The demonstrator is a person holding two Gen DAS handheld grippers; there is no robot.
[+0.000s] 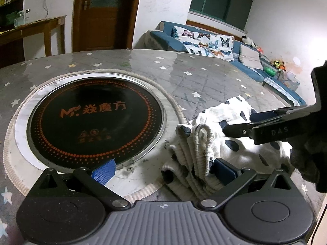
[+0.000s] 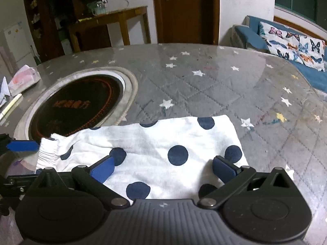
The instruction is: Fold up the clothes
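Surface: round table (image 2: 204,85) under a grey quilted star-print cover; a black induction hob (image 1: 96,120) is set in its middle. A tissue pack (image 2: 24,77) lies at the far left edge.

Room: wooden door (image 2: 184,10), side table (image 2: 114,18), blue sofa (image 1: 169,38) with butterfly cushions, dark window (image 1: 222,2).

My left gripper (image 1: 163,169): low over the hob's rim, jaws spread wide, gathered waistband between the pads.

My right gripper (image 2: 163,167): low over the cloth, jaws spread; from the left it appears edge-on, so there I cannot tell.

Garment (image 2: 155,153): white with navy dots, flat on the table beside the hob, lying between my right gripper's fingers.
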